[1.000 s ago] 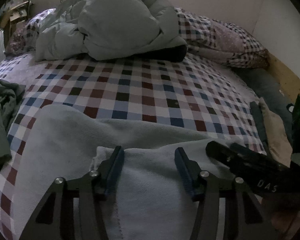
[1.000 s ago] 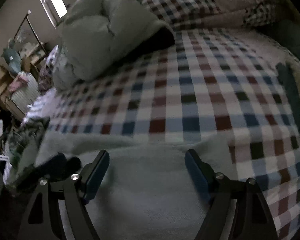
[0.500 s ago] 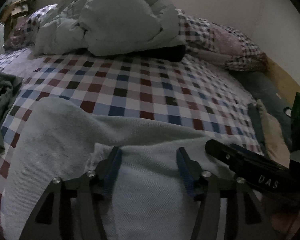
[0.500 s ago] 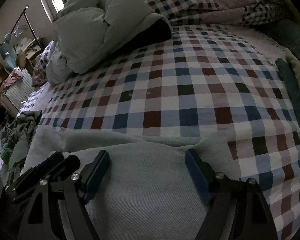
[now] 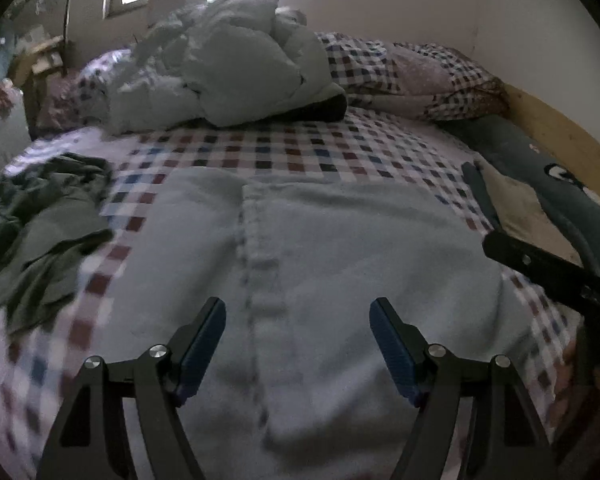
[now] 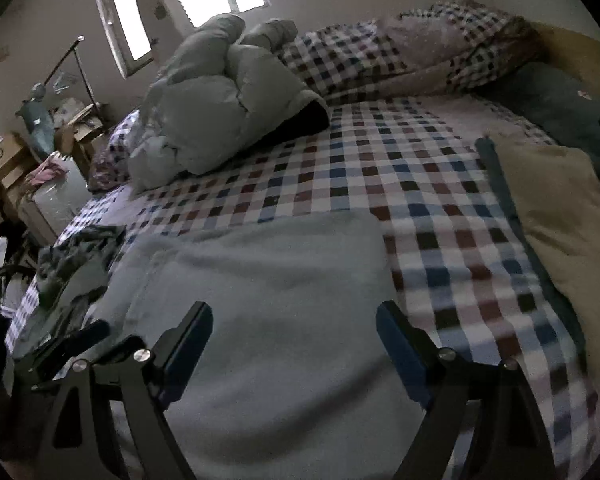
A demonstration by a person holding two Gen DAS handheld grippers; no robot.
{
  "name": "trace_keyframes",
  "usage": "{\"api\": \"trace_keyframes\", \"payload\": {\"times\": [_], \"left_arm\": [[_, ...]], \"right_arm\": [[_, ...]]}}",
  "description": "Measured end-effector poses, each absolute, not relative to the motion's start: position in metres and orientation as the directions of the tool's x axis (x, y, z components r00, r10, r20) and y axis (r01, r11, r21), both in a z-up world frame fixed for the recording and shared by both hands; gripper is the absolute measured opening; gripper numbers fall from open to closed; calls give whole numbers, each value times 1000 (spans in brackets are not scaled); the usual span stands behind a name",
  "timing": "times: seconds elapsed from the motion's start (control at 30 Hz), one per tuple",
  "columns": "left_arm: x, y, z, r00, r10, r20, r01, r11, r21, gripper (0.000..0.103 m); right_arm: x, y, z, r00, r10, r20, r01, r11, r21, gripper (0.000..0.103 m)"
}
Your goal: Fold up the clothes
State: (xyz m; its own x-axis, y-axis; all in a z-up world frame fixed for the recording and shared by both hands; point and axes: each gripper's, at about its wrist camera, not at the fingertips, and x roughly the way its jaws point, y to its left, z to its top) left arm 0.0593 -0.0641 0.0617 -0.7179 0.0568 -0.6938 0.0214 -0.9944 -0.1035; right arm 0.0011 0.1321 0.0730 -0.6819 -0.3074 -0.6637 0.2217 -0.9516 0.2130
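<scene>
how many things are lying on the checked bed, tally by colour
pale blue: 2, the folded garment and the puffy duvet
dark green: 1, the crumpled garment
tan: 1, the cushion
dark grey: 1, the plush
total: 5

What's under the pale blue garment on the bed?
The pale blue garment lies flat on the checked bedsheet, which shows around its far and side edges. Anything else beneath it is covered; nothing bulges through.

The garment lies flat on the bed, with crumpled clothes to its left and a duvet behind.
</scene>
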Motion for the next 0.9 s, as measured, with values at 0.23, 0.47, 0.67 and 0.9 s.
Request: {"api": "trace_keyframes", "payload": {"times": [0.23, 0.47, 0.67, 0.9], "left_arm": [[72, -64, 26, -664, 58, -745, 18, -995, -94, 78], [76, -71, 32, -676, 102, -730, 20, -987, -156, 79], [94, -93, 63, -773, 133, -621, 13, -974, -224, 79], [112, -147, 91, -862, 55, -504, 96, -958, -269, 83]], "right_arm": [[30, 103, 39, -687, -283, -669, 315, -946, 77, 87], [34, 80, 22, -726, -211, -655, 335, -940, -69, 99], [31, 86, 19, -716, -256, -649, 360, -932, -29, 102], [31, 86, 20, -712, -266, -650, 369, -929, -25, 103]]}}
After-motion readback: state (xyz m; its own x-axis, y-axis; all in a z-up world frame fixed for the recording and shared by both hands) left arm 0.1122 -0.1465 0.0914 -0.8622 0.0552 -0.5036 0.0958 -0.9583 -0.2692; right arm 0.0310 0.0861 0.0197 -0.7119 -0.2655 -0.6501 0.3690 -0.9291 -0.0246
